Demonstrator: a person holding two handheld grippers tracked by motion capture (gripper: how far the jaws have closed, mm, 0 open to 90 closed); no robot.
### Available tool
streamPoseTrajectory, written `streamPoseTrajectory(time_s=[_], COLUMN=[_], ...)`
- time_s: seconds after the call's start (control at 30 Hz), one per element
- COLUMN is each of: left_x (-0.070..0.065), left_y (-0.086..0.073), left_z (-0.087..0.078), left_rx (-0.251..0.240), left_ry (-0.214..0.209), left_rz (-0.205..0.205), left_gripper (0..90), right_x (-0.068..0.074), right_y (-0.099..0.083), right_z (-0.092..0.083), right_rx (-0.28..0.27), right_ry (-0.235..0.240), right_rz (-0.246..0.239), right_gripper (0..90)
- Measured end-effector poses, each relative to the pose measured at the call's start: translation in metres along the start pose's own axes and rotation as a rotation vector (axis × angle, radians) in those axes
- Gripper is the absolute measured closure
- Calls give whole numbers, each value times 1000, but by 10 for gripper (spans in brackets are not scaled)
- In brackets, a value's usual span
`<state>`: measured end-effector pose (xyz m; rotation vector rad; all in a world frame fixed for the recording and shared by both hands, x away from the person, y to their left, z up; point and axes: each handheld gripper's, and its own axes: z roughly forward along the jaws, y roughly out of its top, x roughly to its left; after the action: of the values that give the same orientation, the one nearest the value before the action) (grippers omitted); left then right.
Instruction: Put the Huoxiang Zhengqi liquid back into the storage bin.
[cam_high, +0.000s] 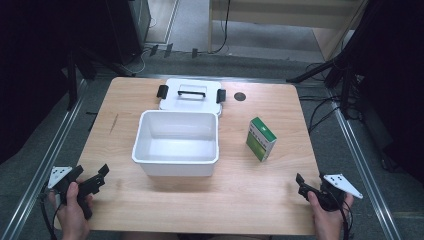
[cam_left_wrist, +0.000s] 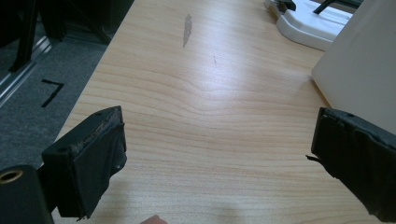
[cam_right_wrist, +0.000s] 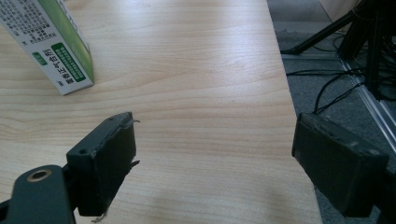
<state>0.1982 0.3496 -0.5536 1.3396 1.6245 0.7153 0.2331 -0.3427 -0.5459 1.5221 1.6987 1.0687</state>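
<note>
Both tools, left (cam_high: 95, 181) and right (cam_high: 306, 187), stand released and empty; a careless right-hand approach risks toppling the upright green box (cam_high: 260, 138).

surface: light wood table (cam_high: 150, 210), rounded corners, grain running left-right
landmark: white open bin (cam_high: 176, 143), standing on the table about mid-width
lid: white lid (cam_high: 190, 94) with black handle and two black clips, flat on the table just behind the bin, touching or nearly touching its far rim
box: green-and-white carton (cam_high: 261, 138), upright, right of the bin, clearly apart from it
hole: dark round spot (cam_high: 240, 96) in the tabletop, behind-right of the bin, just beside the lid
mark: grey scuff (cam_high: 115, 123) on the wood, left of the bin
</note>
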Motion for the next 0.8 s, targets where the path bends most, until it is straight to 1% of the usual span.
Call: streamPoseTrajectory(time_s=[0.1,0.13,0.23,0.27,0.3,0.33,0.37,0.4,0.43,0.47,0.53,0.57,0.6,0.63,0.67,0.7,0.73,0.77,0.8], left_x=[0,-1,-1,0,0,0,0,0,0,0,0,0,0,-1,-1,-1,-1,-1,-1], left_y=[0,0,0,0,0,0,0,0,0,0,0,0,0,0,0,0,0,0,-1], left_z=[0,0,0,0,0,0,0,0,0,0,0,0,0,0,0,0,0,0,-1], left_rx=[-1,-3,-2,-1,-1,-1,-2,-4,-4,-5,-6,-5,-2,-1,-1,3,3,8,11], left_ry=[4,3,3,1,1,0,0,-3,-3,-5,-7,-6,-5,-3,-3,-5,-5,-8,-6], left_rz=[2,3,3,2,2,2,2,2,2,3,4,4,5,7,7,7,7,10,13], left_gripper=[40,40,40,40,40,40,40,40,40,40,40,40,40,40,40,40,40,40,39], right_x=[1,3,4,7,7,7,10,12,12,18,23,23,26,32,32,37,39,39,43], right_y=[0,0,1,2,2,2,5,7,7,10,13,13,14,18,18,22,24,24,31], right_z=[-1,-2,-2,-3,-3,-4,-6,-7,-7,-8,-8,-8,-7,-5,-5,-3,-2,-2,-2], right_rx=[4,10,12,15,15,12,11,10,10,19,42,42,51,90,90,130,144,144,175], right_ry=[7,21,31,45,45,55,70,67,67,70,90,90,102,115,115,136,136,136,145], right_rz=[-9,-2,-8,-3,-3,6,-7,-25,-25,-52,-63,-63,-67,-92,-92,-126,-136,-136,-153], right_gripper=[138,147,155,170,170,185,199,204,204,212,212,212,222,227,227,231,229,229,231])
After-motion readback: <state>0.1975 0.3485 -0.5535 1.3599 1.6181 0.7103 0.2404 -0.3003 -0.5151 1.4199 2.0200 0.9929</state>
